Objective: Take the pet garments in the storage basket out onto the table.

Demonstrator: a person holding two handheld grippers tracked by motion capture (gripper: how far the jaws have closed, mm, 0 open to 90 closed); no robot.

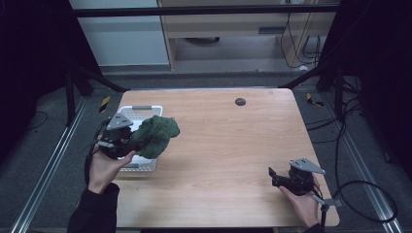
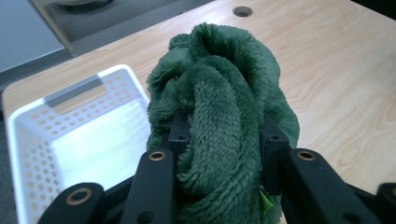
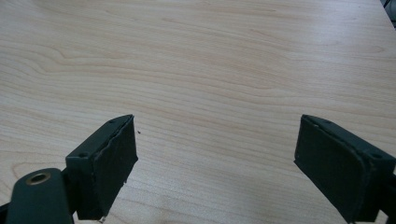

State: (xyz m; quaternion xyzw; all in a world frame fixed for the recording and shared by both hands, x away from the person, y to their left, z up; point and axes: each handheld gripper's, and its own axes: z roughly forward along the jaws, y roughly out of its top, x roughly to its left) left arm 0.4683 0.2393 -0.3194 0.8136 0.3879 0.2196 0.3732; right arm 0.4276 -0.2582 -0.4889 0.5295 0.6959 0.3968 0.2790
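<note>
Leftmost, on the near-left part of the wooden table (image 1: 228, 145), stands a white perforated basket (image 1: 141, 112), a rectangular tray with slotted handle openings in its rim; in the left gripper view its pale floor and holed walls (image 2: 28, 154) lie to the left of the jaws.

Next, the left gripper (image 1: 127, 141), held in the person's left hand (image 1: 104, 167), with a grey three-cornered plate on top. Its jaws are clamped on a bunched green towel (image 1: 156, 135), the two black pads pressing the plush cloth from either side. In the left gripper view the towel (image 2: 219, 93) bulges up and forward between the jaws as a crumpled wad, its folds rising above the pads. From the high view the towel hangs above the basket's right edge, partly covering it, raised off the table.

Centre: bare tabletop, light wood grain. Toward the far edge sits a small dark round grommet hole (image 1: 240, 101), seen also in the left gripper view (image 2: 242, 10) beyond the towel.

Right: the right gripper (image 1: 278, 175), held in the person's right hand (image 1: 303, 201) near the table's near-right corner, well apart from towel and basket. Its jaws stand wide apart with nothing between them; in the right gripper view plain wood (image 3: 210, 70) lies ahead.

Surroundings: dark metal frame rails, grey floor and trailing black cables (image 1: 359, 194) at the right.
</note>
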